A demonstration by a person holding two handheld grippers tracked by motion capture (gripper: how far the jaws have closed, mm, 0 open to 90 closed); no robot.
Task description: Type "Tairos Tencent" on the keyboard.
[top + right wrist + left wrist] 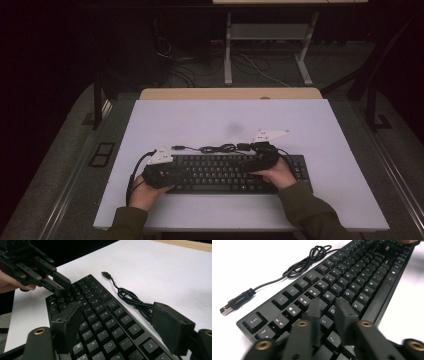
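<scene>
A black keyboard [220, 175] lies along the near half of the white table [200, 120]. Its cable [220, 148] is coiled behind it and ends in a loose USB plug [176, 147]. My left gripper [179, 172] lies over the keyboard's left end and points right. In the left gripper view its jaws [330, 312] stand a narrow gap apart just above the letter keys, with nothing between them. My right gripper [246, 160] sits at the keyboard's back right. Its jaws [120, 326] are spread wide, one over the keys [105, 322] and one past the back edge near the cable [132, 298].
A wooden strip [230, 93] runs along the table's far edge. Beyond it a metal desk frame [265, 35] and loose wires stand on the dark floor. The white surface behind the cable and at both sides of the keyboard is bare.
</scene>
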